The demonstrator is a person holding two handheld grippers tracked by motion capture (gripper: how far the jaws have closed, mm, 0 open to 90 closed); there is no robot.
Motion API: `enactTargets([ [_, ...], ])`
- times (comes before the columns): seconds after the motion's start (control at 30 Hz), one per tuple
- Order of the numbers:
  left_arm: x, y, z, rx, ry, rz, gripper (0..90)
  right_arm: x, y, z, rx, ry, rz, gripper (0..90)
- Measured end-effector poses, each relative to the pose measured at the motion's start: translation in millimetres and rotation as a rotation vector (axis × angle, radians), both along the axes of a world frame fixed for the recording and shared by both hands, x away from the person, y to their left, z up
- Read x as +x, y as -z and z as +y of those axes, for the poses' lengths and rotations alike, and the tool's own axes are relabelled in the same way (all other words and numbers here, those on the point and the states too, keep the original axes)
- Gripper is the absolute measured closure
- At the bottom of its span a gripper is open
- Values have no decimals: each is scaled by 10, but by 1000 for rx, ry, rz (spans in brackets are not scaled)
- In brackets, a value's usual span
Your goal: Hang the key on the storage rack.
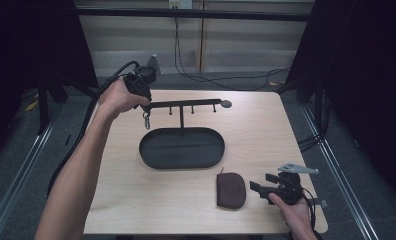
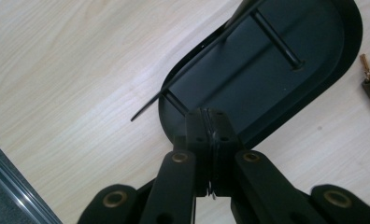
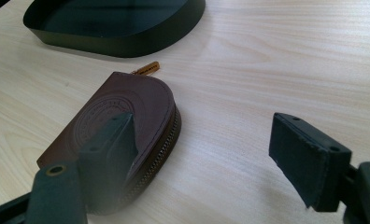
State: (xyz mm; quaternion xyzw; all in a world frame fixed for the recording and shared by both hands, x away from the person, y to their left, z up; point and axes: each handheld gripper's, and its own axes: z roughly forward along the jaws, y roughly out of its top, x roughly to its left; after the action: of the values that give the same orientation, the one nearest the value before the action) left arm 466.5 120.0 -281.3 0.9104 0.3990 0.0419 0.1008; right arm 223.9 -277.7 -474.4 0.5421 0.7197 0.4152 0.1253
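Left gripper (image 2: 207, 135) pinching keyring (image 1: 146, 120) — right gripper (image 3: 211, 154) wide.

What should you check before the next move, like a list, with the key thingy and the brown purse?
1. Left gripper shut on small metal key ring: ok.
2. Ring hung on black hanger bar: not ok, beside its end.
3. Black oval tray under the bar: ok.
4. Right gripper open: ok.
5. Brown leather zip pouch lying flat, apart from tray: ok.
6. Pouch zipped fully: cannot tell.
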Motion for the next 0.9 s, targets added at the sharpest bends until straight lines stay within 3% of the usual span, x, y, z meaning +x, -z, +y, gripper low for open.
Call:
enactTargets([
  [0.37, -27, -82, 85, -19, -45, -20, 842, 1, 1, 2, 0, 1, 1, 228],
  [0.5, -67, -87, 104, -32, -36, -23, 830, 2, 2, 0, -1, 2, 1, 228],
  [0.63, -97, -100, 151, -60, -38, -31, 821, 5, 3, 1, -2, 1, 1, 228],
  [0.8, -180, -116, 262, -148, -56, -47, 805, 2, 1, 0, -2, 3, 0, 228],
  [0.9, -263, -80, 328, -164, -62, -57, 797, 2, 1, 2, -5, 1, 0, 228],
])
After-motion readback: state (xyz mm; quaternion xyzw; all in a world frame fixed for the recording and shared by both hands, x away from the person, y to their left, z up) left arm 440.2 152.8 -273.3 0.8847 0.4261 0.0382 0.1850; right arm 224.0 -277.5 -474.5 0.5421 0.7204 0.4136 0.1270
